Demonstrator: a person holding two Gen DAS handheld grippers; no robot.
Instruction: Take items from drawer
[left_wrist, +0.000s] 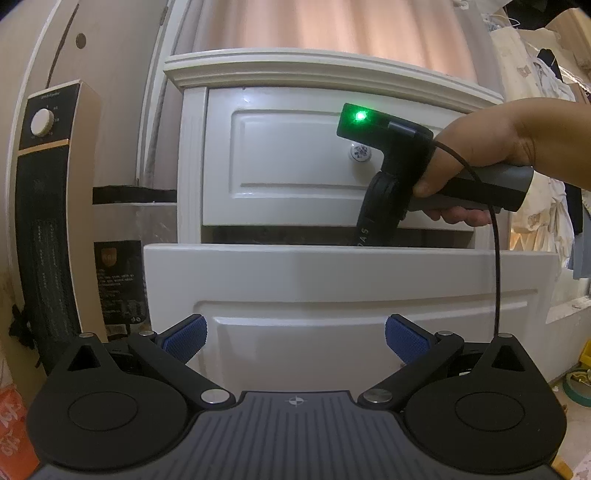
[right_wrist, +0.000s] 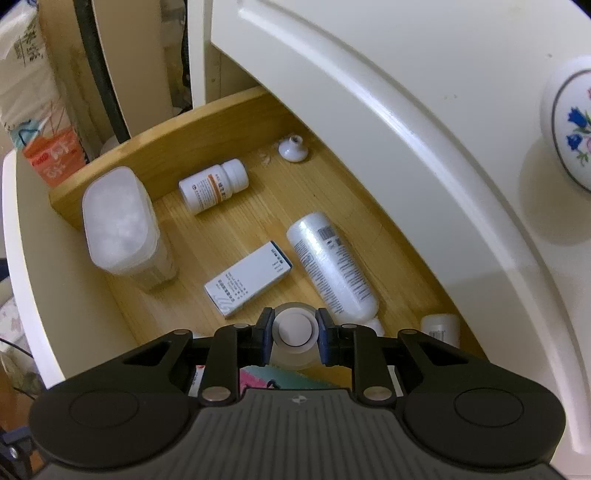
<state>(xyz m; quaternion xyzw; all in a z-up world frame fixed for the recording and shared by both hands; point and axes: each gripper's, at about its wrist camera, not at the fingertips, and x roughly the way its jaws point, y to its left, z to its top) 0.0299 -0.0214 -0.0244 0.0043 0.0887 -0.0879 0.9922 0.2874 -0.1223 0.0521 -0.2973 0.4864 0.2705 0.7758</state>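
Two pads of the right gripper (right_wrist: 295, 330) clamp a small white-capped bottle (right_wrist: 295, 332) inside the open drawer (right_wrist: 207, 114), hemmed by a box (right_wrist: 248, 282) and long bottle (right_wrist: 332, 266); left gripper (left_wrist: 295, 338) gapes empty outside.

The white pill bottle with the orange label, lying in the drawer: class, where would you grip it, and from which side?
Grip the pill bottle across its labelled body, from above: it lies on its side on the drawer floor, with open space around it.
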